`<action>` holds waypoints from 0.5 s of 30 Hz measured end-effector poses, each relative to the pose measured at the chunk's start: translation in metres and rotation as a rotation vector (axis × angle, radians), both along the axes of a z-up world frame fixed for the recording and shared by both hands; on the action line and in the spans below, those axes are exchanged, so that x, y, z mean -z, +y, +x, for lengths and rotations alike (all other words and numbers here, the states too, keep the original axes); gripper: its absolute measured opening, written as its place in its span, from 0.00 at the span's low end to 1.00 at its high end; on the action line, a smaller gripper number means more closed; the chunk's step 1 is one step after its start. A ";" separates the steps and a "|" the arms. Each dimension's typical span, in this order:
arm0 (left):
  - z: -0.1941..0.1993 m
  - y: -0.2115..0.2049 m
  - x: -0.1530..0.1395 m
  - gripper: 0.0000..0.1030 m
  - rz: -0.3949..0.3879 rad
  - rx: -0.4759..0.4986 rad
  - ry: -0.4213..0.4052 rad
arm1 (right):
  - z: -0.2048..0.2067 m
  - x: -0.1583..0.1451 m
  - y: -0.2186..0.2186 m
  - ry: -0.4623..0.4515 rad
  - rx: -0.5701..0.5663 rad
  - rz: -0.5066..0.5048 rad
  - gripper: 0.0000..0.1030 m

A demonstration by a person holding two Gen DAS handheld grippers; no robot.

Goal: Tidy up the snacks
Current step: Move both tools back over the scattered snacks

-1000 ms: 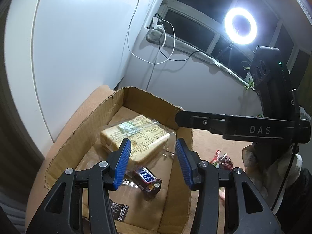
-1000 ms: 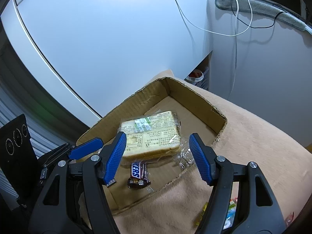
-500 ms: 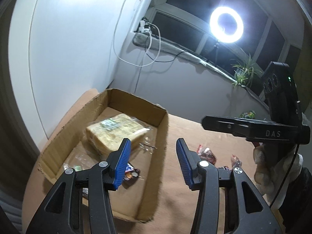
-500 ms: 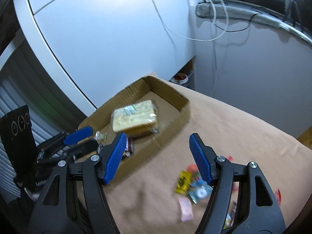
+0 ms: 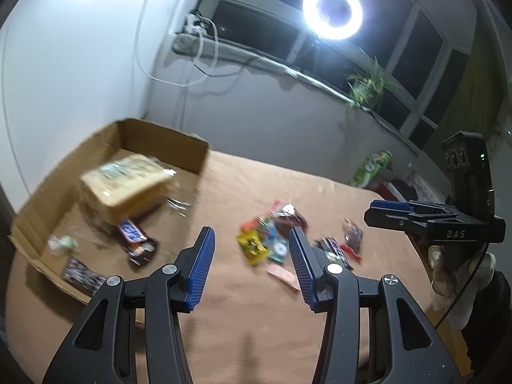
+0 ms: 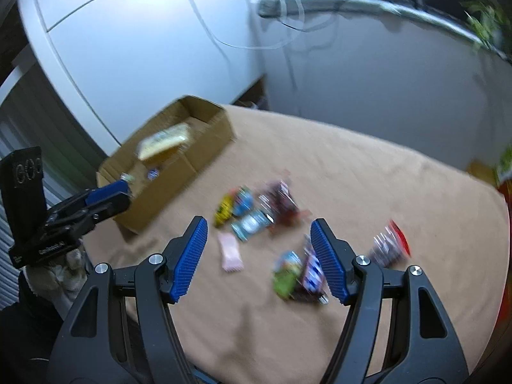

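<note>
A cardboard box (image 5: 166, 140) (image 6: 204, 134) stands at the table's left. It holds a wrapped bread loaf (image 5: 124, 182) (image 6: 163, 140), a Snickers bar (image 5: 134, 240) and small packets. A cluster of loose snack packets (image 5: 272, 233) (image 6: 252, 211) lies on the tan cloth mid-table, with a pink packet (image 6: 228, 252) and more wrappers (image 6: 300, 272) nearer. My left gripper (image 5: 251, 267) is open and empty, above the cloth right of the box. My right gripper (image 6: 259, 256) is open and empty over the loose snacks. Both views are motion-blurred.
A bright ring light (image 5: 332, 9) and dark window sit behind the table. Cables hang on the white wall (image 5: 80, 64). A green carton (image 5: 371, 166) stands at the far right edge. A red-rimmed packet (image 6: 390, 246) lies at the right.
Both grippers have pulled back and swung right, away from the box toward the loose snacks on the cloth. Both stayed open and empty.
</note>
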State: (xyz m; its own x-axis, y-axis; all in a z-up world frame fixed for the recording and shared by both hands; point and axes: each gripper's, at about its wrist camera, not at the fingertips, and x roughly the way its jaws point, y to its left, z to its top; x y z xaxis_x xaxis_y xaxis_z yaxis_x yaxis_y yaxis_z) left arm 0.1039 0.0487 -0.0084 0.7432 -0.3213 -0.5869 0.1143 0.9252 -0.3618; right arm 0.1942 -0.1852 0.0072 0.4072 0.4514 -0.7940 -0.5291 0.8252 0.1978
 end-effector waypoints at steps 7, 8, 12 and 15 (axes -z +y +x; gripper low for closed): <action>0.005 -0.030 0.017 0.46 -0.006 0.061 0.056 | 0.014 0.036 -0.047 0.122 0.111 0.050 0.68; 0.006 -0.034 0.020 0.46 -0.007 0.069 0.066 | 0.015 0.041 -0.049 0.143 0.108 0.061 0.68; 0.007 -0.046 0.034 0.46 -0.022 0.106 0.116 | 0.021 0.058 -0.049 0.194 0.110 0.051 0.68; 0.010 -0.056 0.046 0.46 -0.010 0.124 0.158 | 0.028 0.069 -0.050 0.224 0.127 0.054 0.63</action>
State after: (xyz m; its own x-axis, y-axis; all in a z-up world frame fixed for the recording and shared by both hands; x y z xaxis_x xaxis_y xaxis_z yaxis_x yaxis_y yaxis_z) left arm 0.1136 -0.0070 -0.0539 0.5967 -0.4115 -0.6889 0.1686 0.9036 -0.3938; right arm 0.2218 -0.2348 -0.0618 0.2801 0.4519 -0.8470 -0.3604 0.8673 0.3435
